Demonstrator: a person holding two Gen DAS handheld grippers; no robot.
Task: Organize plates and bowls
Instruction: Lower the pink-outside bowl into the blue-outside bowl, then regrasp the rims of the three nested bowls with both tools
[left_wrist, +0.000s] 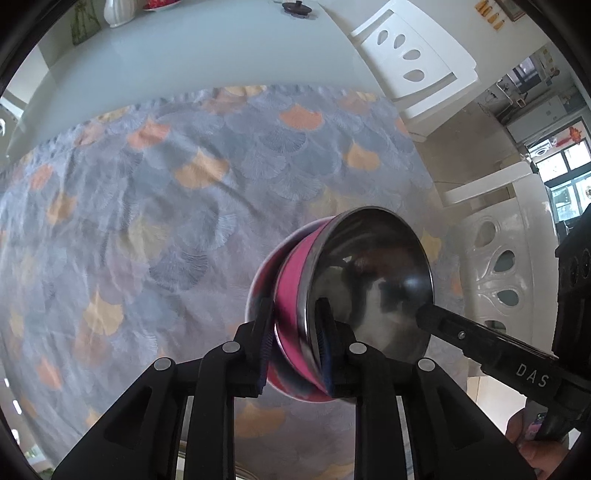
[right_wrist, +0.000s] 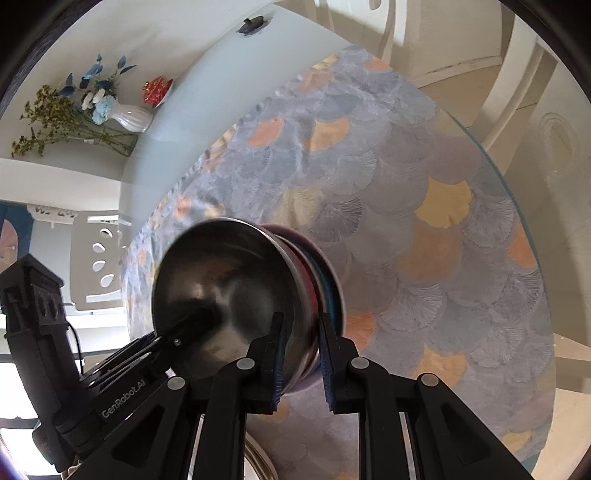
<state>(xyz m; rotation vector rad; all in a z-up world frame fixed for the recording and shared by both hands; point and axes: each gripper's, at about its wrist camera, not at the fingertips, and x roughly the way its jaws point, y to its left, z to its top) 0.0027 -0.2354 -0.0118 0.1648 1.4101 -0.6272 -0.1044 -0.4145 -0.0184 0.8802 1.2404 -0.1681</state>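
A stack of nested bowls is held tilted above the table: a steel-lined pink bowl (left_wrist: 295, 280) inside a white-rimmed outer bowl (left_wrist: 258, 280). My left gripper (left_wrist: 295, 328) is shut on the rims of the stack, one finger outside, one inside the steel bowl. My right gripper (right_wrist: 303, 347) is shut on the opposite rim of the same stack (right_wrist: 236, 295). In the left wrist view the right gripper's finger (left_wrist: 480, 332) reaches into the steel bowl from the right. In the right wrist view the left gripper (right_wrist: 162, 343) comes in from the lower left.
The table wears a blue-grey cloth with orange fan shapes (left_wrist: 166, 206). A white vase with flowers (right_wrist: 129, 116), a red box (right_wrist: 157, 90) and a dark lid (left_wrist: 297, 7) sit at the far side. White chairs (left_wrist: 417, 59) stand around. A steel rim (right_wrist: 258, 461) shows below.
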